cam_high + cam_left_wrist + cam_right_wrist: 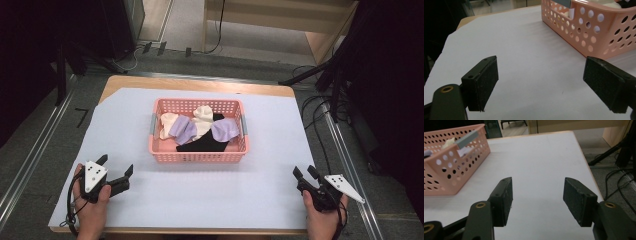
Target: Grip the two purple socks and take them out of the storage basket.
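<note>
Socks (200,127) in basket (197,156), high view

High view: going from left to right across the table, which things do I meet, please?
Left gripper, held open in the person's left hand → pink perforated plastic basket holding cream, lilac and black cloth pieces → right gripper, held in the right hand.

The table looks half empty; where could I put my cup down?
Bare white sheet lies between the left gripper and right gripper, in front of the pink basket, and on either side of it. The basket itself is crowded with socks.
</note>
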The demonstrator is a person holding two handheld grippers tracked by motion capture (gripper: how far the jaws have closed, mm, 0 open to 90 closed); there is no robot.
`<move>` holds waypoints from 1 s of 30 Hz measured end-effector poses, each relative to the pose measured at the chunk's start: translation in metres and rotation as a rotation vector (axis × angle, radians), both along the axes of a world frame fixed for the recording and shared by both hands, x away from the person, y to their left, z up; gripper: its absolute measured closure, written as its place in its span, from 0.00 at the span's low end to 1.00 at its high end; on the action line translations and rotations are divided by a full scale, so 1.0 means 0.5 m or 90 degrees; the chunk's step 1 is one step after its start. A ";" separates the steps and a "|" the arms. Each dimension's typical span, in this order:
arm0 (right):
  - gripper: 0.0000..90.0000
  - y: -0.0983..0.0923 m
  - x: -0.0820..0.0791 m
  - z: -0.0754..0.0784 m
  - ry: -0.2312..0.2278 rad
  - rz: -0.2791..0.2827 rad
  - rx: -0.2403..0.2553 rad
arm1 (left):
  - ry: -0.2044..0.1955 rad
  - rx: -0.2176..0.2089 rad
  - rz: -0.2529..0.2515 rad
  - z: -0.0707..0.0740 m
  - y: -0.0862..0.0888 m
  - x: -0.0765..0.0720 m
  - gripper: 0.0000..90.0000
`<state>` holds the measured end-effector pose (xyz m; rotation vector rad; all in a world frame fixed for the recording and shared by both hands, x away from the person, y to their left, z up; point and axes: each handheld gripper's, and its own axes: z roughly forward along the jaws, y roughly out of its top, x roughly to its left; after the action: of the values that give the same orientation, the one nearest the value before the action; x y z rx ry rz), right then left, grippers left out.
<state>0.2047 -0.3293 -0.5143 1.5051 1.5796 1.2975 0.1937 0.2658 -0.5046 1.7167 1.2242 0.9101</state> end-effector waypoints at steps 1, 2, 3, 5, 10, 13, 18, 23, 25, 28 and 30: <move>0.47 0.009 0.002 0.005 0.000 0.002 0.005 | 0.002 0.001 0.000 0.000 0.000 0.000 0.15; 0.47 0.009 0.002 0.005 0.000 0.002 0.005 | 0.002 0.001 0.000 0.000 0.000 0.000 0.15; 0.48 0.016 0.005 0.009 0.000 0.006 -0.001 | 0.001 0.000 0.000 0.000 0.000 0.000 0.15; 0.49 0.031 0.012 0.016 -0.005 0.012 -0.016 | 0.000 0.001 0.000 0.000 0.000 0.000 0.15; 0.50 0.066 0.025 0.044 -0.018 0.036 -0.012 | 0.000 0.001 -0.001 0.000 0.000 -0.001 0.15; 0.51 0.079 0.028 0.058 -0.023 0.043 -0.005 | 0.000 0.001 0.000 0.000 -0.001 0.000 0.15; 0.52 0.118 0.040 0.085 -0.030 0.066 0.006 | 0.002 0.001 -0.001 0.000 0.000 0.001 0.15; 0.52 0.168 0.061 0.101 -0.032 0.092 0.004 | 0.002 -0.001 0.001 0.000 0.000 0.001 0.15; 0.52 0.184 0.070 0.104 -0.034 0.103 -0.003 | 0.002 0.000 0.000 0.000 0.000 0.001 0.15; 0.51 0.202 0.080 0.106 -0.025 0.110 -0.011 | 0.001 -0.003 0.000 0.000 0.000 0.001 0.15; 0.51 0.220 0.093 0.110 -0.019 0.117 -0.016 | 0.002 -0.004 0.000 0.000 0.000 0.001 0.15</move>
<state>0.2510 -0.2193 -0.4591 1.3448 1.7409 1.3882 0.1942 0.2661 -0.5048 1.7136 1.2283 0.9035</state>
